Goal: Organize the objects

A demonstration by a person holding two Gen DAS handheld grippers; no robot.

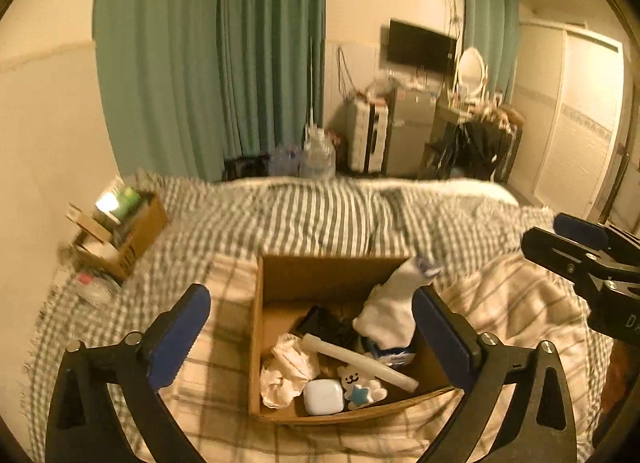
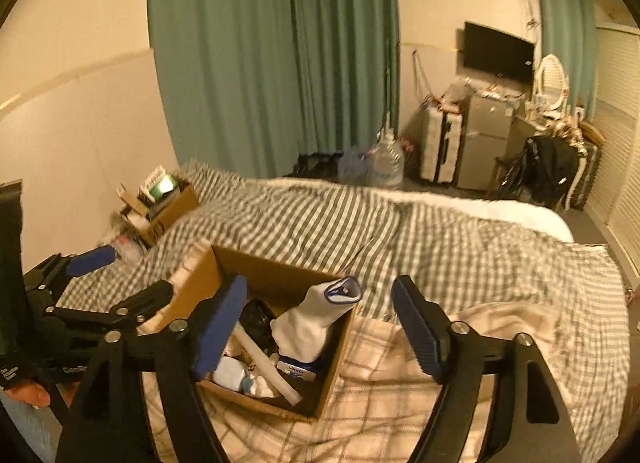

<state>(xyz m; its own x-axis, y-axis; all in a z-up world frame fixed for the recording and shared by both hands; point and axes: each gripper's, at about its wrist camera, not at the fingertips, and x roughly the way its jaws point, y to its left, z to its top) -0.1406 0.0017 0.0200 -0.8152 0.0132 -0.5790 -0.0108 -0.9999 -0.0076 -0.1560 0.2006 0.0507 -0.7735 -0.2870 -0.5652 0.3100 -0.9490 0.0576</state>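
This is a home bedroom: a bed [image 2: 460, 231] under a checked blanket fills the foreground, green curtains [image 2: 272, 55] hang behind, and a wall-mounted television [image 2: 498, 51], a small fridge [image 2: 484, 143], a suitcase [image 2: 440, 147] and a vanity mirror [image 2: 552, 77] line the far wall.

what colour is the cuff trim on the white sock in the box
Blue trim on the white sock, clearest in the right wrist view.

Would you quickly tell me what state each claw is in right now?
Left claw: open, holding nothing, above the cardboard box.
Right claw: open, holding nothing.
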